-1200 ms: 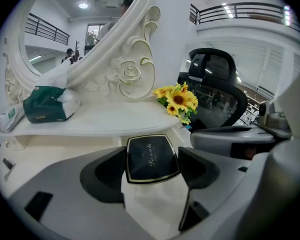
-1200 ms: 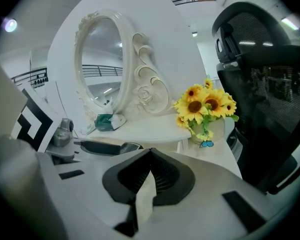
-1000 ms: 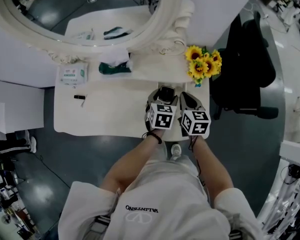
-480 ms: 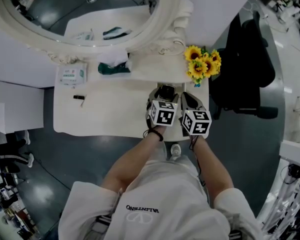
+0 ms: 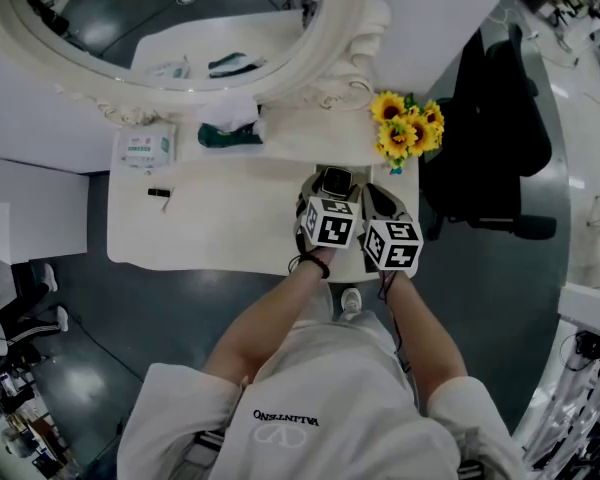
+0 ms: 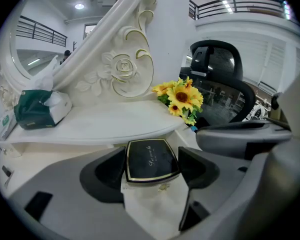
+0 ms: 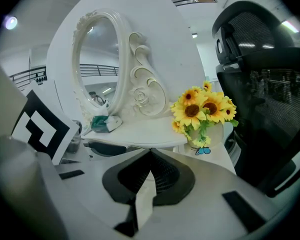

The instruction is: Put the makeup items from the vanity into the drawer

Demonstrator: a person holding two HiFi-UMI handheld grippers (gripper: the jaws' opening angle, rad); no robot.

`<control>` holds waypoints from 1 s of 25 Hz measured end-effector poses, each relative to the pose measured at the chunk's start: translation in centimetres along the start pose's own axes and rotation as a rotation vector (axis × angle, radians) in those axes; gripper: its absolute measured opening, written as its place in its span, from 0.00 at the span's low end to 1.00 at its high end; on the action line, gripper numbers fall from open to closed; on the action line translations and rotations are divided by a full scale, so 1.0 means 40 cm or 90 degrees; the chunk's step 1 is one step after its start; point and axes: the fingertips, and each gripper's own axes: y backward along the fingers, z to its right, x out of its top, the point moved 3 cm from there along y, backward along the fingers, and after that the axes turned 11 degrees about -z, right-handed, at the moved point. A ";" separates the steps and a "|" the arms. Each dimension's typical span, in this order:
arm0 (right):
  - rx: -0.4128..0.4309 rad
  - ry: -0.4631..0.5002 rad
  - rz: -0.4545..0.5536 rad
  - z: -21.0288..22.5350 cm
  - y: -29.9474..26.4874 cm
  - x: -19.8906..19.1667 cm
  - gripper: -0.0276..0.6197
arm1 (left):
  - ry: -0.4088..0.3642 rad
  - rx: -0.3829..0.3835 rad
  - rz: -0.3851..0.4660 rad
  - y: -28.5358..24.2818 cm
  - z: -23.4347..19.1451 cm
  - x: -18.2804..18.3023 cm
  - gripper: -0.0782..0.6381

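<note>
A black compact point(image 6: 151, 159) with a thin gold rim sits between the jaws of my left gripper point(image 6: 152, 165), and both pads press on its sides. From the head view, the compact point(image 5: 336, 181) is held over the white vanity top point(image 5: 230, 223), right of centre, just in front of the raised back shelf. My right gripper point(image 5: 373, 196) is close beside the left one on its right. In the right gripper view its jaws meet at the tips point(image 7: 150, 156) with nothing between them. A small black makeup stick point(image 5: 159, 193) lies at the vanity's left. No drawer shows.
On the back shelf stand a green tissue pack point(image 5: 225, 133) and a vase of sunflowers point(image 5: 407, 128). A wipes packet point(image 5: 145, 149) lies at the left. The ornate white mirror point(image 5: 340, 58) rises behind. A black office chair point(image 5: 500, 138) stands right of the vanity.
My left gripper has edged slightly toward the back shelf with the compact still in it. The right gripper has hardly moved.
</note>
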 end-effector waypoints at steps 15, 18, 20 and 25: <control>-0.003 -0.003 0.001 0.004 0.013 -0.011 0.06 | 0.006 -0.010 0.014 -0.002 0.005 0.002 0.58; -0.003 -0.003 0.002 0.003 0.017 -0.012 0.06 | 0.004 -0.013 0.012 -0.004 0.006 -0.002 0.58; -0.004 -0.003 0.003 0.003 0.019 -0.013 0.06 | 0.004 -0.018 0.011 -0.006 0.008 -0.007 0.58; -0.005 -0.004 0.002 0.005 0.024 -0.018 0.06 | 0.006 -0.015 0.026 0.002 0.008 -0.013 0.58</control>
